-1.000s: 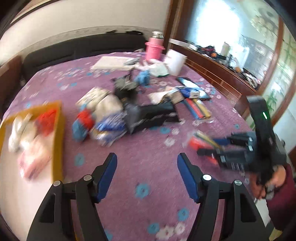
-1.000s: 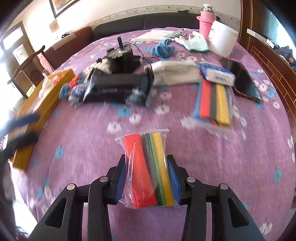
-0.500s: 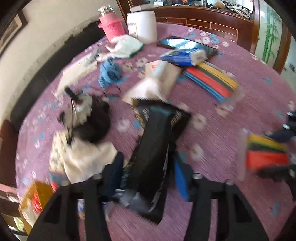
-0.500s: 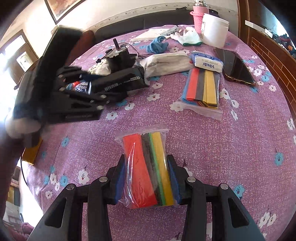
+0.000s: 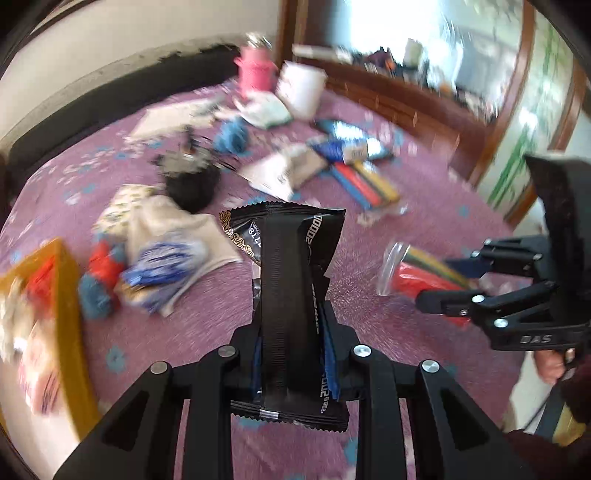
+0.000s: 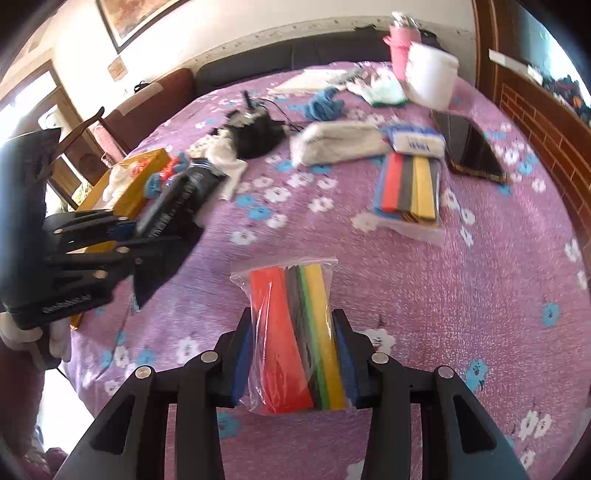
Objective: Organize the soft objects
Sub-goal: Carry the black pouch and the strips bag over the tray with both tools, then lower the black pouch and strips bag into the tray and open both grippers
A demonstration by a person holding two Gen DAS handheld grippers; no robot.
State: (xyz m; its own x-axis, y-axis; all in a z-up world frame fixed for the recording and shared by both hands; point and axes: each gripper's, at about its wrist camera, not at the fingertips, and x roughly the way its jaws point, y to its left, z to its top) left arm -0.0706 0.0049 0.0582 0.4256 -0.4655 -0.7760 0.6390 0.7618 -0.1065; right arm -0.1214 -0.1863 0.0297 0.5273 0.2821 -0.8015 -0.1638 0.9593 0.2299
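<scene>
L: my left gripper has just been closing, now clamped mid-length on the black foil pouch, lifted clear for sorting | R: my right gripper clamped on the bag of coloured strips, raised off the purple cloth | yellow tray left of left gripper, likely destination

You face a cream wall with a framed picture, a dark sofa beneath it, brown wooden panelling at right, and daylight through a doorway at left.
</scene>
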